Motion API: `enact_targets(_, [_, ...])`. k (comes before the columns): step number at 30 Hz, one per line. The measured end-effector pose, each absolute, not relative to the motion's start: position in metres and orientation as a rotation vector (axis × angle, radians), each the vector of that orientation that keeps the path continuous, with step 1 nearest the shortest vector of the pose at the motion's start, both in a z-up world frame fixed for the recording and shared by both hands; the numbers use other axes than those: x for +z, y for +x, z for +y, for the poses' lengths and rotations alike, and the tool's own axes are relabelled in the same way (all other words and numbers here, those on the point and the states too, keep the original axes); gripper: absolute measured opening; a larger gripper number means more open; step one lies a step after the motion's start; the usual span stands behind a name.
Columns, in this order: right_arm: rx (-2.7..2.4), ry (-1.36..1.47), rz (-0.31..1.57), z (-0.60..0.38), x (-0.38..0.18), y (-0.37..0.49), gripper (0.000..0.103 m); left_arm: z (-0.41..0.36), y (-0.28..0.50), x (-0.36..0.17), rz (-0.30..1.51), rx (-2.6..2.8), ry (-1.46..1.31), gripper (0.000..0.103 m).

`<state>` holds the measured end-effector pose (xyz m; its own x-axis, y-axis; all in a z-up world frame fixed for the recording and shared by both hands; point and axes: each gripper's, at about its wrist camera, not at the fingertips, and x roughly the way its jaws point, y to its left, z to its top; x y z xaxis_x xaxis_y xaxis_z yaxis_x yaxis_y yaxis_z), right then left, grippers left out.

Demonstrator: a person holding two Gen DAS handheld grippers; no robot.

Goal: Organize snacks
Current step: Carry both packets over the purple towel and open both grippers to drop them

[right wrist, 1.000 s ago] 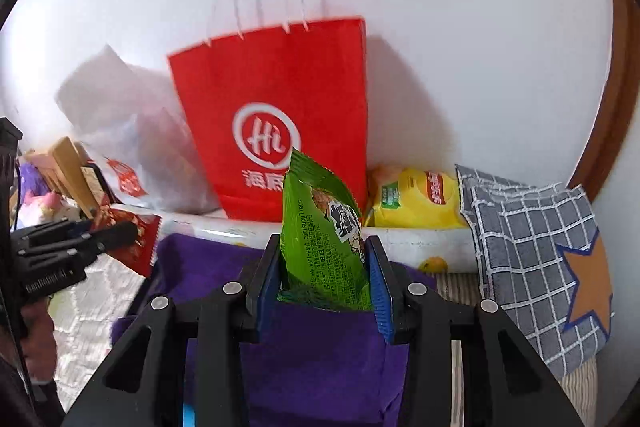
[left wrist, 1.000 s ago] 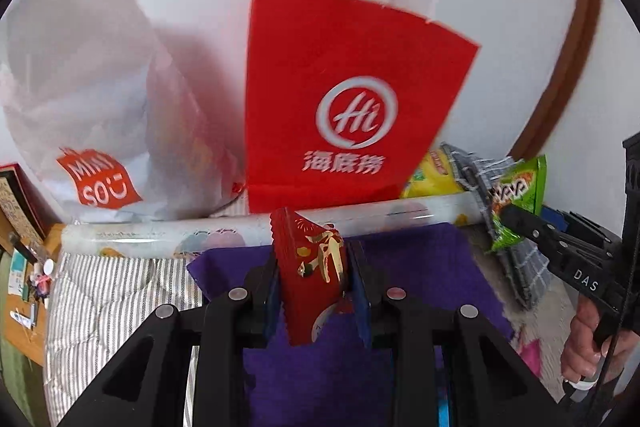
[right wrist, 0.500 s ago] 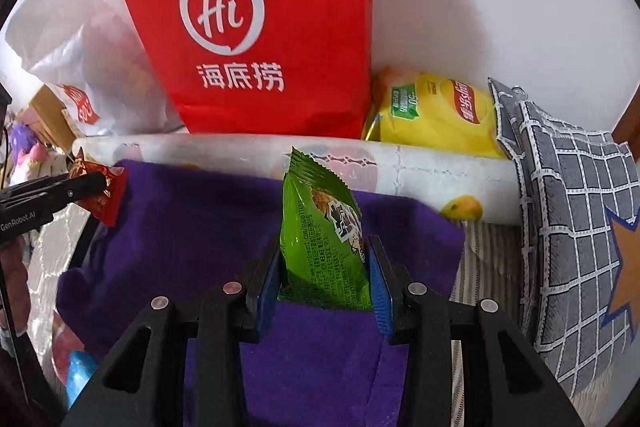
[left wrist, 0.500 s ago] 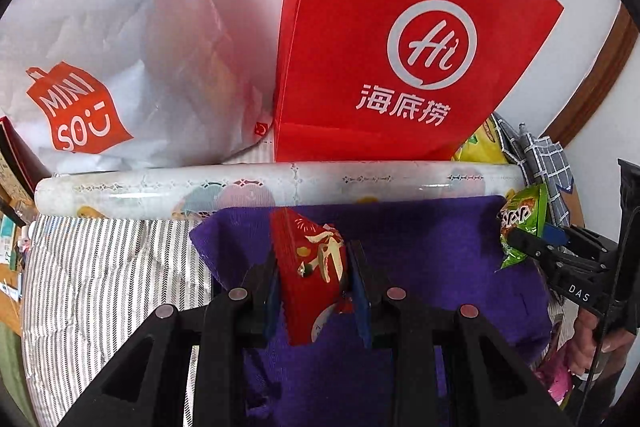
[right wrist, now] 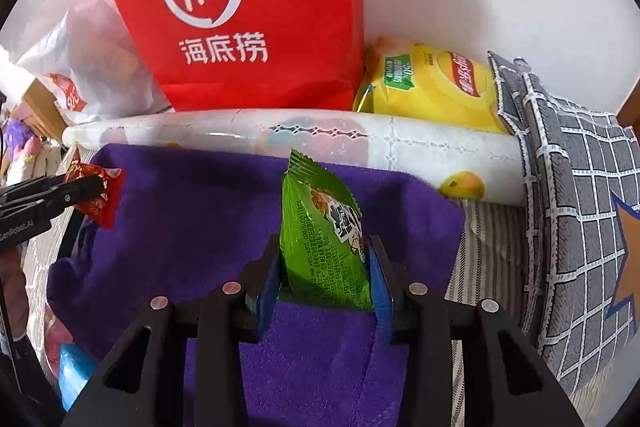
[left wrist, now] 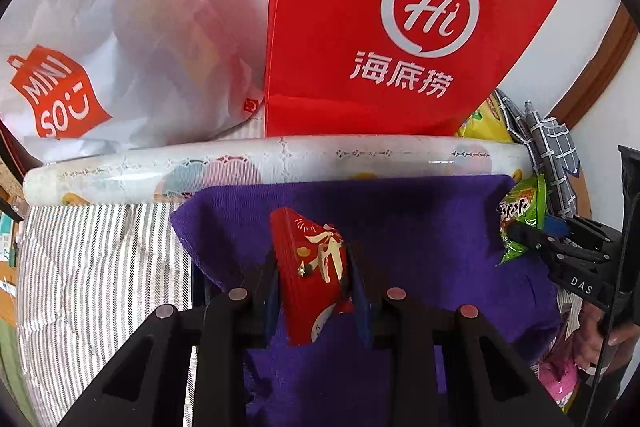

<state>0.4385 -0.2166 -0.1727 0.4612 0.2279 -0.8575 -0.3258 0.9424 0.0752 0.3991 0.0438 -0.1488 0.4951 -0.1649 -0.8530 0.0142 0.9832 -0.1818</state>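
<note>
1. The left gripper has its jaws pinching a red snack packet, which stands upright between them above the purple cloth.
2. The right gripper has its jaws pinching a green snack packet in the same way, over the same cloth. Both packets are in the air, so I judge that neither is put down yet.
3. Under the cloth's edge, low at the sides, I can see something pink and something blue; what they are I cannot tell.
4. Behind the cloth lies a long white roll with a printed pattern.
5. Farther back, a red paper bag and a white plastic bag stand against the wall, and a yellow chip bag lies beside the red one.
6. It seems the sorting is in the middle: two packets are carried, the chip bag waits.
</note>
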Motion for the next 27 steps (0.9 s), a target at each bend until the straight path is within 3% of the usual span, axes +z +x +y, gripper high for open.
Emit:
enact_targets(4, [0.338, -0.13, 1.048, -0.214, -0.174, 0.44, 0.052, 0.044, 0.401, -0.153, 1.068, -0.112, -0.17, 0.029])
enact_targets(12, [0.339, -0.097, 0.963, -0.219, -0.147, 0.429, 0.064, 0.043, 0.403, -0.16, 1.09, -0.1, -0.163, 0.029])
enact_targets(23, [0.306, -0.107, 0.843, -0.221, -0.121, 0.411, 0.065, 0.037, 0.403, -0.161, 1.097, -0.118, -0.149, 0.029])
enact_targets(27, [0.299, -0.085, 0.811, -0.221, -0.116, 0.408, 0.065, 0.037, 0.403, -0.156, 1.086, -0.114, -0.137, 0.045])
